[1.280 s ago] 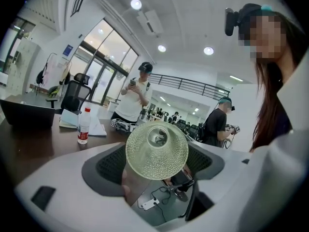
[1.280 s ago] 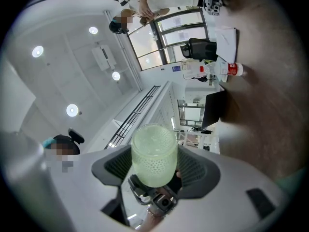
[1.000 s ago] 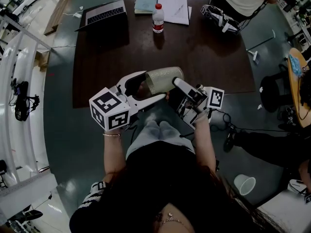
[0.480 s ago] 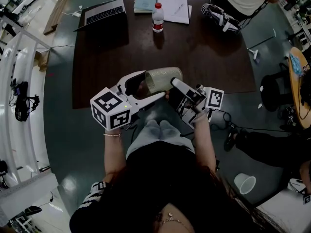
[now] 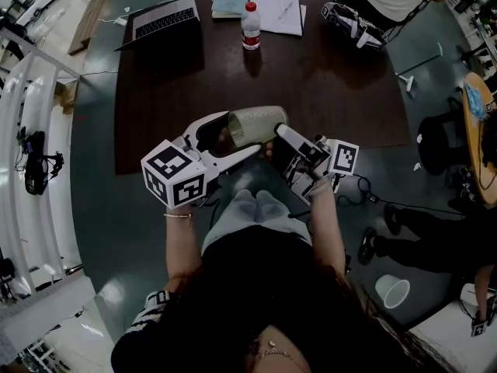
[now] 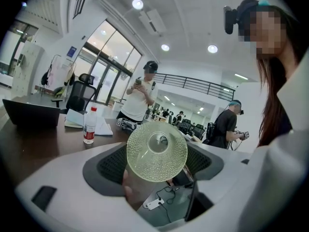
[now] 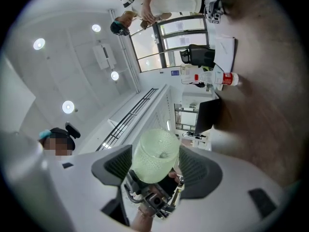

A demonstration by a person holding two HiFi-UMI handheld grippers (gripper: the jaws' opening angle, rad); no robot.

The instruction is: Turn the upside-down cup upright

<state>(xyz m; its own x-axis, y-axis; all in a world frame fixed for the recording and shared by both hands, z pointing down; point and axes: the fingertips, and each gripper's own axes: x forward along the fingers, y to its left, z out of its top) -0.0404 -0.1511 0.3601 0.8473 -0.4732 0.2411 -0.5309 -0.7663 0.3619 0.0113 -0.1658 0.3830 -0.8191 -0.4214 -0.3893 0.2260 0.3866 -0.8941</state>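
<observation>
Above the table's (image 5: 342, 92) near edge, the cup (image 5: 256, 124) lay sideways in mid-air. The left gripper (image 5: 239, 135) and right gripper (image 5: 276, 138) pointed inward toward each other, fingers (image 5: 237, 158) of both clamped on it.

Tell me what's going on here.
A person holds a gripper in each hand, with a green cup between them above the near edge of the table. The cup lies on its side, not yet upright. The left gripper is shut on the cup, and the right gripper appears shut on it too. A bottle and a laptop sit at the table's far end.
</observation>
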